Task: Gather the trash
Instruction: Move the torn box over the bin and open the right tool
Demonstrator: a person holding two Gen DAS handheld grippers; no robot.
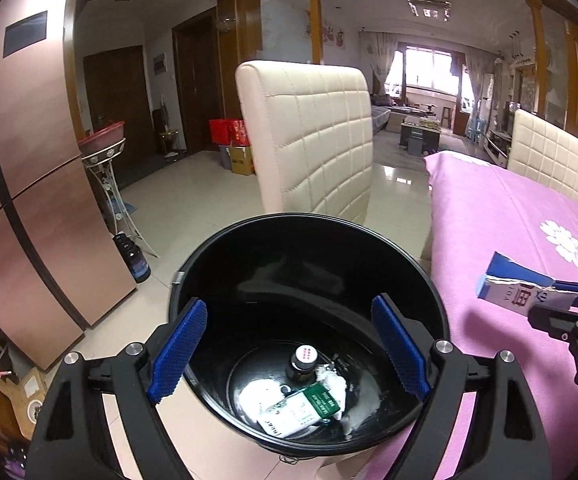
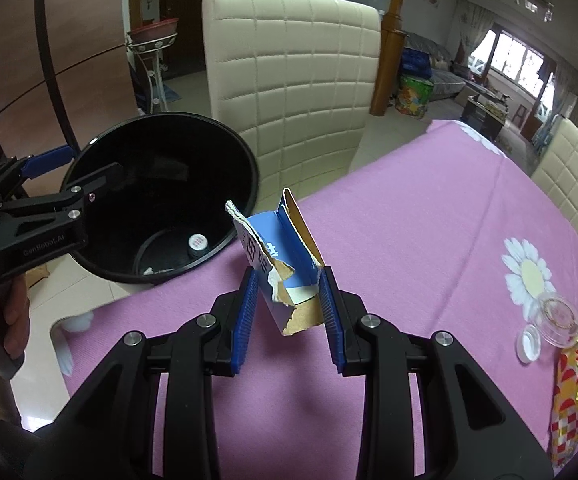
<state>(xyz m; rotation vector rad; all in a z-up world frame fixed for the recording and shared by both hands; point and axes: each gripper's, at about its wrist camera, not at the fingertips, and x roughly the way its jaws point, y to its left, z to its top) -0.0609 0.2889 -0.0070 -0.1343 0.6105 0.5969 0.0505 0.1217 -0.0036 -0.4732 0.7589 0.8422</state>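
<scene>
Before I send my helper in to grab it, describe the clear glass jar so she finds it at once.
Start at the pink tablecloth and find its big white daisy print. The glass jar lies just below it, beside a small white lid and a red-and-yellow wrapper; it is the only see-through thing there.

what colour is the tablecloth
Pink tablecloth with white daisy flowers; clearest in the right wrist view.

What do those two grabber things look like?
Both are the same. The left gripper and right gripper have chunky black plastic frames with open cut-outs and round silver bolts. Their jaws wear flat blue ribbed pads. The left one has small pale lettering on its side, and a bare hand holds it.
</scene>
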